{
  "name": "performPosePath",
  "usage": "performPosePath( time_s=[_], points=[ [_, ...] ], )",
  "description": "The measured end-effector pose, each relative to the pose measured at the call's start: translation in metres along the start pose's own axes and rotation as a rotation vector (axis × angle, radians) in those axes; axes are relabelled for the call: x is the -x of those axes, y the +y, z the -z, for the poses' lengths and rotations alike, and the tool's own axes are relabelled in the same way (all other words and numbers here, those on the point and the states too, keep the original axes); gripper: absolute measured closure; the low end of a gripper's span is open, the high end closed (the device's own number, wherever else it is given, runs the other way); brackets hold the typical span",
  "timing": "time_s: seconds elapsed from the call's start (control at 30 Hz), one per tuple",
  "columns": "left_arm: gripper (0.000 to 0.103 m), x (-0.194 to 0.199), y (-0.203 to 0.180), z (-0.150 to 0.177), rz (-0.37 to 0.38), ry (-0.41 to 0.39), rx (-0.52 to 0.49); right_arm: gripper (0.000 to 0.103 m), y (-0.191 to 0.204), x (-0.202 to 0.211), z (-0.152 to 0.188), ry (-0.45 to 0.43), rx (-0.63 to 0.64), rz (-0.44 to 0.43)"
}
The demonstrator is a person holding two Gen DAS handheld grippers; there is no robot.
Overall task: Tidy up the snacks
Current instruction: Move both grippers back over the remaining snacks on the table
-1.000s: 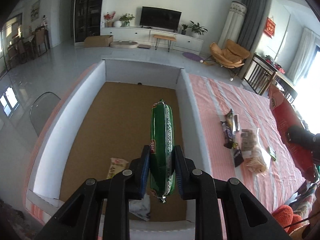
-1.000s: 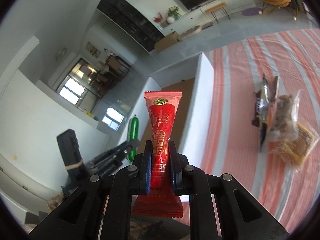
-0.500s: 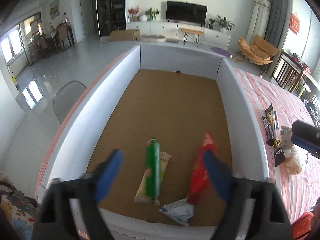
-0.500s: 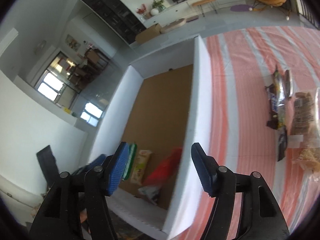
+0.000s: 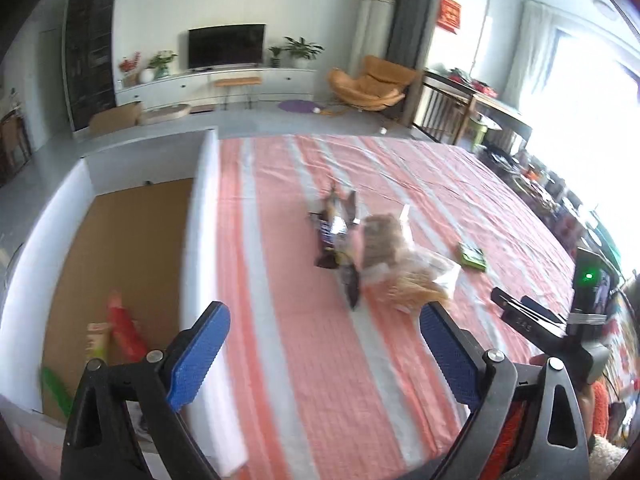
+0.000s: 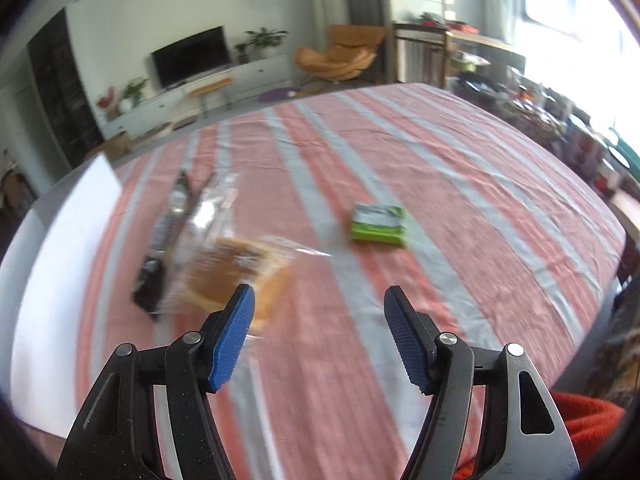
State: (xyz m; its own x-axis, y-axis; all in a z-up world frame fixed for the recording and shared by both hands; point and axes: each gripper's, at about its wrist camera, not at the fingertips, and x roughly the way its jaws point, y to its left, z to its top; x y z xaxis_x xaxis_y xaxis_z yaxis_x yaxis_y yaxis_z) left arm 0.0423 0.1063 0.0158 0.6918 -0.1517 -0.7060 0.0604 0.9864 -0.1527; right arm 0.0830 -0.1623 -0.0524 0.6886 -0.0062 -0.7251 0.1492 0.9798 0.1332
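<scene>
Jaws empty on both, our left gripper (image 5: 324,354) opening wider and our right gripper (image 6: 318,334) spread, we judge ourselves between picks: red packet (image 5: 124,330) lies in the white box (image 5: 202,216), so next comes the clear-wrapped pastries (image 6: 236,272) on the striped cloth (image 6: 460,216).

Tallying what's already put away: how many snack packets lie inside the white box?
3 visible: a red packet, a pale yellow packet beside it, and a green packet nearest the camera. More may hide behind the left tongs.
</scene>
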Motion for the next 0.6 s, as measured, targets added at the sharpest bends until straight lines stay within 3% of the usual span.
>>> performPosePath(
  time_s=[0.1, 0.17, 0.3, 0.6],
  points=[
    [0.008, -0.025, -0.047, 0.003, 0.066, 0.053, -0.056, 0.033, -0.041, -0.013, 0.008, 0.028, -0.133, 0.040],
    [0.008, -0.046, -0.072, 0.007, 0.062, 0.085, -0.093, 0.032, -0.059, -0.012, 0.009, 0.045, -0.239, -0.004],
    [0.008, -0.088, -0.102, 0.022, 0.022, 0.142, -0.141, 0.032, -0.058, -0.007, 0.012, 0.030, -0.238, -0.001],
    [0.008, -0.151, -0.072, 0.040, -0.077, 0.201, -0.078, 0.032, -0.064, -0.023, 0.020, 0.078, -0.294, 0.006]
  ],
)
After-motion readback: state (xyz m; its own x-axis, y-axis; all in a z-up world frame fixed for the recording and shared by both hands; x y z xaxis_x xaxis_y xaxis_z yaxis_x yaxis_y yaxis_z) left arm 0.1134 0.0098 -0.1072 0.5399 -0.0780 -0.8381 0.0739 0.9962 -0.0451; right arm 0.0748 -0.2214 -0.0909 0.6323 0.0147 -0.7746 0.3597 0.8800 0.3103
